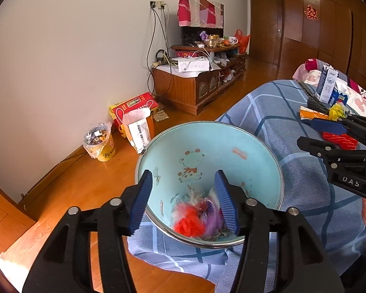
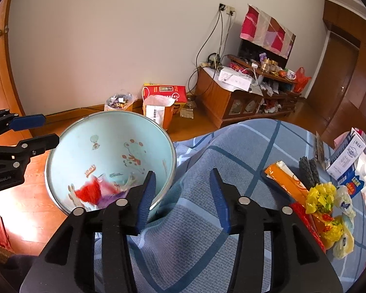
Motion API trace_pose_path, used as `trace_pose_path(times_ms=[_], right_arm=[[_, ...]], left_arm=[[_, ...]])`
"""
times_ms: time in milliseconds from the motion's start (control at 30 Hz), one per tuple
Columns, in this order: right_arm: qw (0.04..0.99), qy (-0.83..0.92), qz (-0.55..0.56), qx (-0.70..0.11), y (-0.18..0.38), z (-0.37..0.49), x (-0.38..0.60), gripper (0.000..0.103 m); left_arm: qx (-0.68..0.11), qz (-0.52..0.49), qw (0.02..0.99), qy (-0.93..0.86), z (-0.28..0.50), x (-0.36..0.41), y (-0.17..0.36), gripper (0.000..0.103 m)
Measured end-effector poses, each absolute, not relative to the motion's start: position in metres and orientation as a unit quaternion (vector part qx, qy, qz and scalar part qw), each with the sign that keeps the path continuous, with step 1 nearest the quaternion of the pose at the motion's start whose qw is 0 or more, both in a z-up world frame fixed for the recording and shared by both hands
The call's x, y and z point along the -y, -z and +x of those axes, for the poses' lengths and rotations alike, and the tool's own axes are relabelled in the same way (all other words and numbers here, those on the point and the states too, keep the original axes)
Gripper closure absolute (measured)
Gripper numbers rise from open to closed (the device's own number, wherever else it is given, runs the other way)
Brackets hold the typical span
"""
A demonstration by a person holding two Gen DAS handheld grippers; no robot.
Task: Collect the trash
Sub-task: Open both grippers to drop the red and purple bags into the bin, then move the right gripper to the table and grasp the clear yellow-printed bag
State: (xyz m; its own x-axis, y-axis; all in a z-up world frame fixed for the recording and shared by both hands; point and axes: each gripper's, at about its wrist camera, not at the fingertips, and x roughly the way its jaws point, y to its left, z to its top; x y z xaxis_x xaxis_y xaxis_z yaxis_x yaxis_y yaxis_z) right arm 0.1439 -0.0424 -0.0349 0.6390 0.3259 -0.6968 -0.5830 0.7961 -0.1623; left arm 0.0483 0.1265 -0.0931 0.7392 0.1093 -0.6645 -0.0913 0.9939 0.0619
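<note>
My left gripper (image 1: 185,200) is released, jaws apart over the bin (image 1: 231,144) at lower centre, gripping nothing. Trash (image 1: 197,217) lies blurred in the bin bottom. My right gripper (image 2: 183,195) is released above the blue bedcover (image 2: 231,141), empty. More wrappers (image 2: 322,195) lie at right.

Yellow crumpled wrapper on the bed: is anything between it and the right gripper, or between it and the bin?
Nothing visible blocks either path. The right gripper is open and empty over bare blue checked bedspread; the yellow wrapper lies to its right, the light blue bin to its left, mouth uncovered.
</note>
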Motion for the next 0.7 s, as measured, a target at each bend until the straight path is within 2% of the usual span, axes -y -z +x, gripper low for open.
trace_pose_path(times_ms=[167,367,700], right_arm=[[0.888,-0.251,-0.186,-0.337,0.035,0.142,0.049,0.045],[0.894,-0.237,-0.181,-0.335,0.034,0.134,0.07,0.043],[0.919,-0.136,-0.13,-0.346,0.032,0.129,0.186,0.039]], left_arm=[[-0.357,0.012,0.932,-0.059,0.049,-0.126,0.095,0.031],[-0.365,0.014,0.929,-0.058,0.052,-0.121,0.101,0.03],[-0.384,0.048,0.922,-0.024,0.061,-0.079,0.12,0.03]])
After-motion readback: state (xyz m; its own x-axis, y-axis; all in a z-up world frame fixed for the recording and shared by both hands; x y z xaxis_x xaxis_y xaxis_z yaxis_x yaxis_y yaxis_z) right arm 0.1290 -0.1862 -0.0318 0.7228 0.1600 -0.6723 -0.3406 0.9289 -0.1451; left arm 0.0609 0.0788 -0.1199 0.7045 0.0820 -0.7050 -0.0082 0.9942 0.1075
